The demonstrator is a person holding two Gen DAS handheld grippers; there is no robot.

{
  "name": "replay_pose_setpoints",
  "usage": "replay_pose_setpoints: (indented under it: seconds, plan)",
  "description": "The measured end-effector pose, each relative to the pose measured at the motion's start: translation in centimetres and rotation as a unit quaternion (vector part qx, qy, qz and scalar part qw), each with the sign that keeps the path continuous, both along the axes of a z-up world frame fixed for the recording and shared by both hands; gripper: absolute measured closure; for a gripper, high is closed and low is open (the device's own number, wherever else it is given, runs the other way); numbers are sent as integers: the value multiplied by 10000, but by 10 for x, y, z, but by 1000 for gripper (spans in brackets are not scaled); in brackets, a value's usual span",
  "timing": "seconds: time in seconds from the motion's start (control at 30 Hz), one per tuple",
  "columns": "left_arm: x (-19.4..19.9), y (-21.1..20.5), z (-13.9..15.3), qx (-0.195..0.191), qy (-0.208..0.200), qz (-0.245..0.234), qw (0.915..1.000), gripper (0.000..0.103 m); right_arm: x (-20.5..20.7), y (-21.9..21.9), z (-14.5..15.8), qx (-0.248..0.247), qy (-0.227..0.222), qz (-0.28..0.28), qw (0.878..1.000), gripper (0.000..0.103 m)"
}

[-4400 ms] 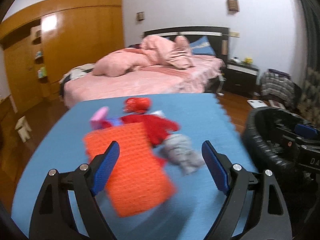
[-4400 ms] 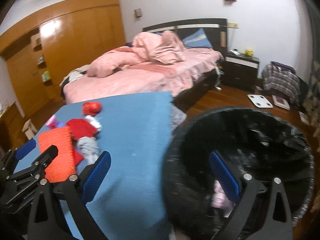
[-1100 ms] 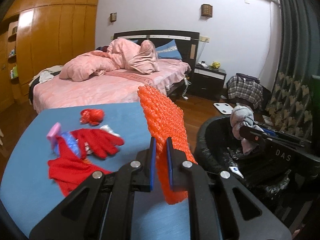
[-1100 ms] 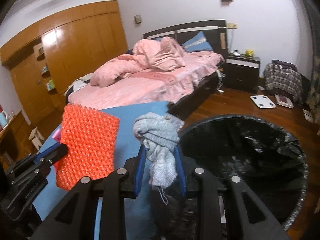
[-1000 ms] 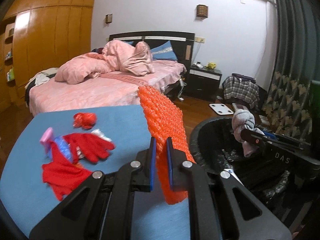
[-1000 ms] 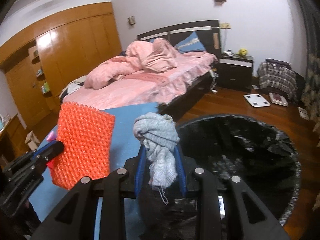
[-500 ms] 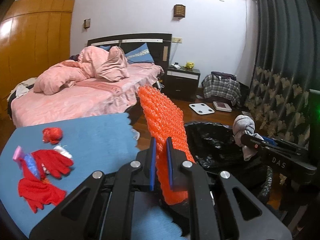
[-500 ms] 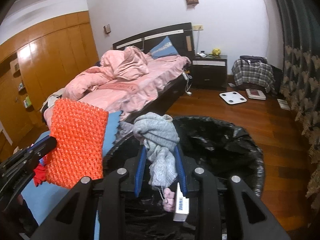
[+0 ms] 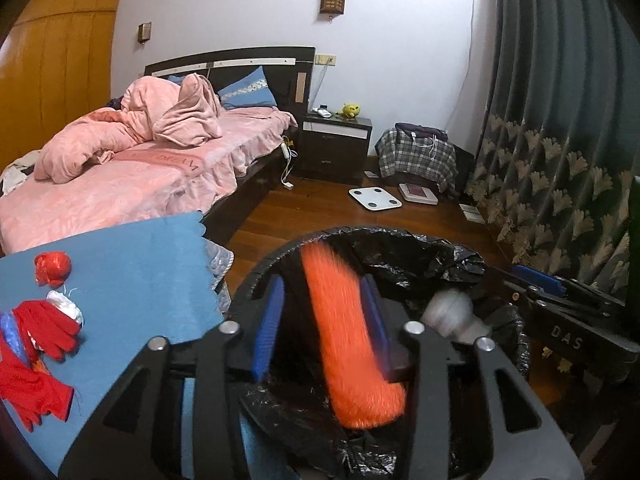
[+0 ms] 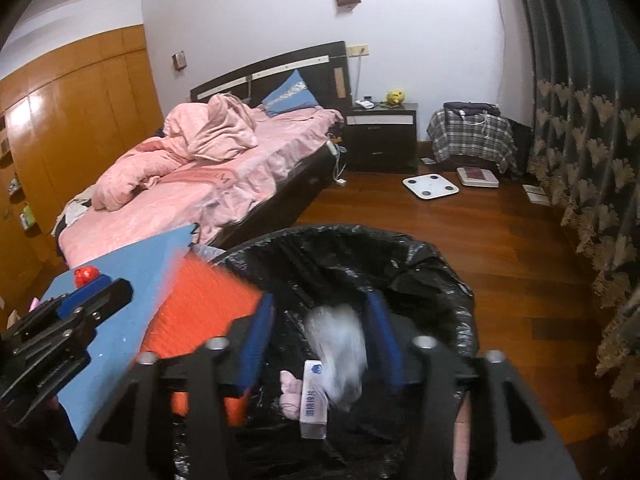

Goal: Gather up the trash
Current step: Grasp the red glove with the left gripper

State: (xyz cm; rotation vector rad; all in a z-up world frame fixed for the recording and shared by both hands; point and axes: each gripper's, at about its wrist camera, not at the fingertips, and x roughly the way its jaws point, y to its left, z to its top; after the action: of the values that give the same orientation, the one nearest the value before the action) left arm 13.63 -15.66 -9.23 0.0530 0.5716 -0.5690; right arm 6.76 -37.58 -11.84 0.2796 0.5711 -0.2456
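My left gripper (image 9: pixel 320 304) hangs over the black bag-lined bin (image 9: pixel 440 248). Its jaws are opening, and the orange bubble-wrap sheet (image 9: pixel 344 340) is a blur between them, slipping down, with no pad pressing on it. My right gripper (image 10: pixel 320 312) is over the same bin (image 10: pixel 360 234), jaws opening too. The grey cloth (image 10: pixel 340 344) is smeared between them as it drops. A white box (image 10: pixel 314 396) and a pink scrap (image 10: pixel 290 392) lie in the bin. Red gloves (image 9: pixel 40 340) and a red ball (image 9: pixel 52 268) lie on the blue mat (image 9: pixel 140 260).
A pink bed (image 9: pixel 140 176) stands behind the mat, with a dark nightstand (image 9: pixel 336 148) beside it. A white scale (image 9: pixel 374 198) lies on the wooden floor. A patterned curtain (image 9: pixel 560 180) hangs along the right side.
Both grippers have swung right from the mat to above the bin. Their jaws have parted, and the orange sheet and grey cloth, gripped before, are now falling.
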Motion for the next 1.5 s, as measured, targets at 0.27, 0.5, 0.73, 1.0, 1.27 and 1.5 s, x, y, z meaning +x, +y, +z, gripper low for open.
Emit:
replay_pose_setpoints:
  seconds: [0.27,0.5,0.73,1.0,1.27,1.5]
  plan:
    - [3,33,-2,131,-116,513,9985,25,1,11,2,-151,-66,-132,9998,6]
    - [1,78,-5,291,-157,985,9946,16,11,41,0,-37,-3,150,9999,6]
    - [-3,143,-13,435,-105,1604,9860,16,26,100,0,-145,-1,786,9968,6]
    - [-9,216,-20,624,-46,2356,9698,16,44,169,-2,-164,7,1484,9888,6]
    - [-1,268,-33,735,135,2879,9547,16,67,237,-14,-250,59,2094,9775,6]
    - [14,288,-49,785,386,3061,9480,16,86,269,-28,-350,200,2266,9731,6]
